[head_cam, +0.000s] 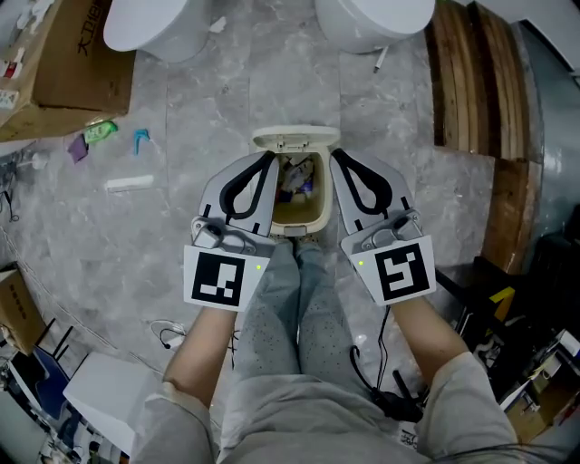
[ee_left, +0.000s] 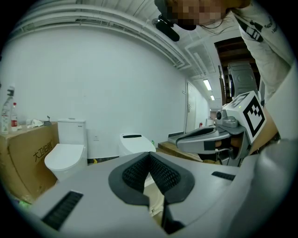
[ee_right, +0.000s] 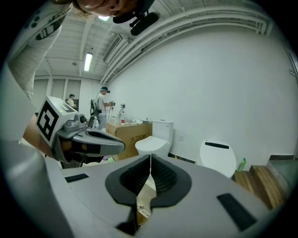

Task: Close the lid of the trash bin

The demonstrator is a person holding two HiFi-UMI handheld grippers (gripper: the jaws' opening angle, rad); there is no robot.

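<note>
A small beige trash bin [head_cam: 297, 218] stands on the grey floor right in front of the person's legs. Its lid [head_cam: 295, 140] is tipped back and open, and rubbish shows inside. My left gripper [head_cam: 268, 159] hangs over the bin's left side with its jaws shut on nothing. My right gripper [head_cam: 336, 156] hangs over the bin's right side, also shut and empty. In the left gripper view the ribbed pads [ee_left: 160, 173] meet at the tip. The right gripper view shows its pads [ee_right: 160, 174] closed together, with a bit of the bin [ee_right: 148, 199] below them.
Two white toilets [head_cam: 152, 27] [head_cam: 376, 18] stand beyond the bin. A cardboard box [head_cam: 56, 63] sits at the far left, wooden steps [head_cam: 476, 86] at the right. Small litter [head_cam: 130, 183] lies on the floor to the left. Cables [head_cam: 381, 381] trail by the person's legs.
</note>
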